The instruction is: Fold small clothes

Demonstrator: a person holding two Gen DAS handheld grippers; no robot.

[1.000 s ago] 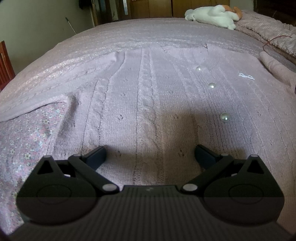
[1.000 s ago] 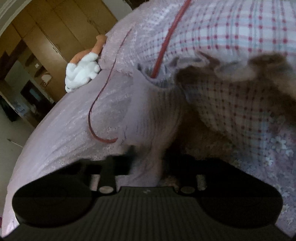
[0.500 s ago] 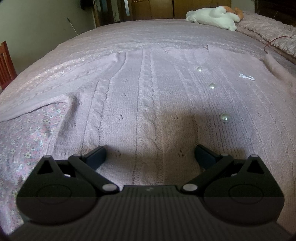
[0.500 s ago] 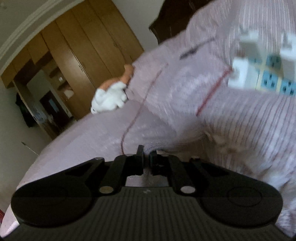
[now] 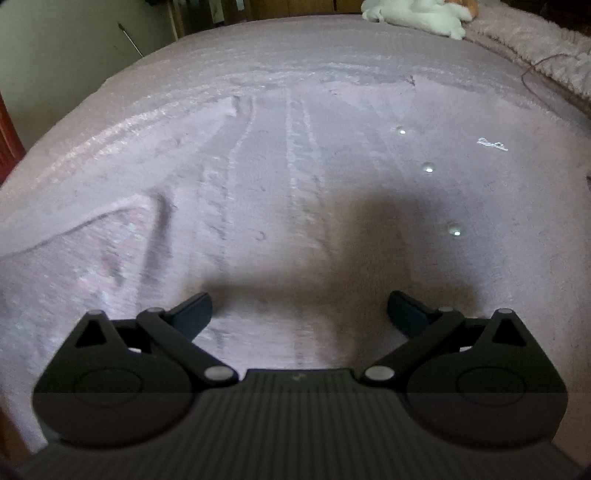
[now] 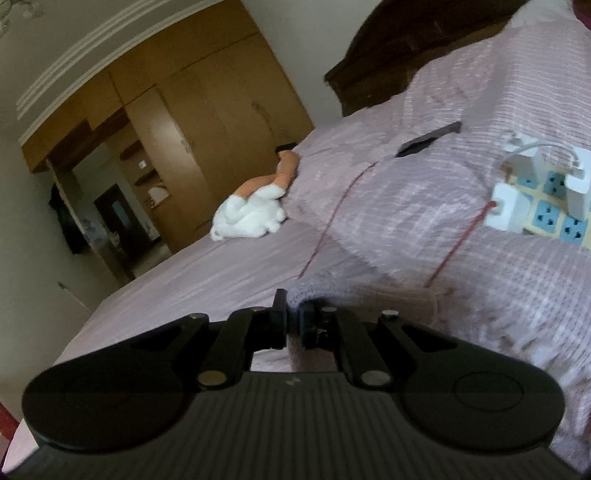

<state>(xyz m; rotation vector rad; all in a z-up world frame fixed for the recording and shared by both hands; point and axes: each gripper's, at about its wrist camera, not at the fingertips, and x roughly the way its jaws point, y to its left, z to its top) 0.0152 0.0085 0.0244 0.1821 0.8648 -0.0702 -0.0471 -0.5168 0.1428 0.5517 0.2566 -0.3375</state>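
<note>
Left hand-held gripper (image 5: pixel 299 310): released, above the pink cardigan (image 5: pixel 314 177) (spread on the bed (image 5: pixel 258 48));
Right hand-held gripper (image 6: pixel 293 317): grasping a cardigan sleeve (image 6: pixel 314 291)

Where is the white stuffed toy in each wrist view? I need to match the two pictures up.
Left wrist: the white stuffed toy lies at the top edge, right of centre, at the far end of the bed.
Right wrist: the toy sits left of centre, on the bed in front of the wooden wardrobe.
Shared landmark: the thin red cord trailing over the bedding near the toy.
</note>
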